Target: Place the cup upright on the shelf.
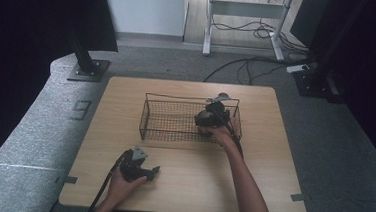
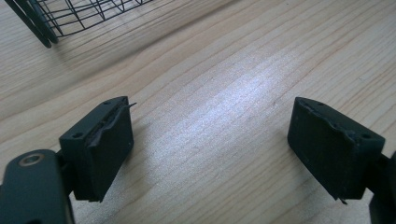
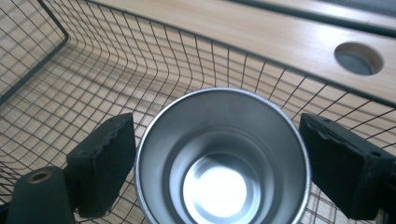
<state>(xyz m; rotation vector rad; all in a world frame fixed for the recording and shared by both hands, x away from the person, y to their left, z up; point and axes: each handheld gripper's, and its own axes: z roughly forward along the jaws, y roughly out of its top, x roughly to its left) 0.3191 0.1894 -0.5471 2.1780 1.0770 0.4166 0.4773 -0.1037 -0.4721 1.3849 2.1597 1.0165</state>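
Risk sits mostly on the right side. At the front left of the pale, wood-grained worktop (image 1: 180, 185), the left gripper (image 1: 152, 171) rests with its black, blocky fingers (image 2: 100, 144) spread wide and empty; little can go wrong there. Farther right, a black wire basket (image 1: 147, 117) stands near the worktop's middle. Inside its right end, the right gripper (image 3: 217, 154) straddles a smooth, shiny, round metal cup (image 3: 222, 161), upright on the mesh floor. The left finger looks to touch the rim, the right stands just clear, so the grip seems loose. A lift now could let the slick cup slip, tip, or catch the wires.
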